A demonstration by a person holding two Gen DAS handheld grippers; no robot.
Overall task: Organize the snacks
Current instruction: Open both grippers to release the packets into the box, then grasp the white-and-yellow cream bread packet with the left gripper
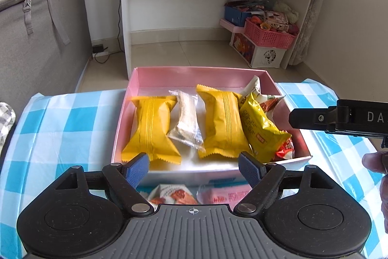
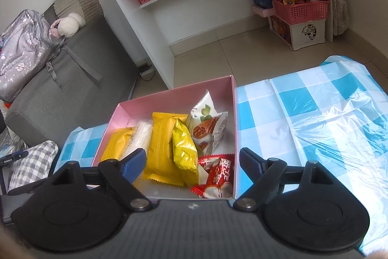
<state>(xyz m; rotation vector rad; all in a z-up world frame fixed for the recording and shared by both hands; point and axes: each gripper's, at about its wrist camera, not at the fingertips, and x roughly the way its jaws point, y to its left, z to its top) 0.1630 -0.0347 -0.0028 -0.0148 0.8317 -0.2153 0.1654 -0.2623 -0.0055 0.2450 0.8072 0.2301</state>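
left gripper [image 1: 193, 168] wide, empty; right gripper [image 2: 193, 165] likewise | two packets [image 1: 196, 194] before pink box [image 1: 274, 85] (left view only)

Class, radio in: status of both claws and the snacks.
Left claw open, empty. Right claw open, empty. Six snacks in pink box; two packets outside. Nothing blocking.

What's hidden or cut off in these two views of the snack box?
- Two packets on the tablecloth, left wrist view: half hidden behind the left gripper.
- Right gripper, left wrist view: cut off by the right edge.
- Leftmost yellow packet, right wrist view: partly behind a blue finger.
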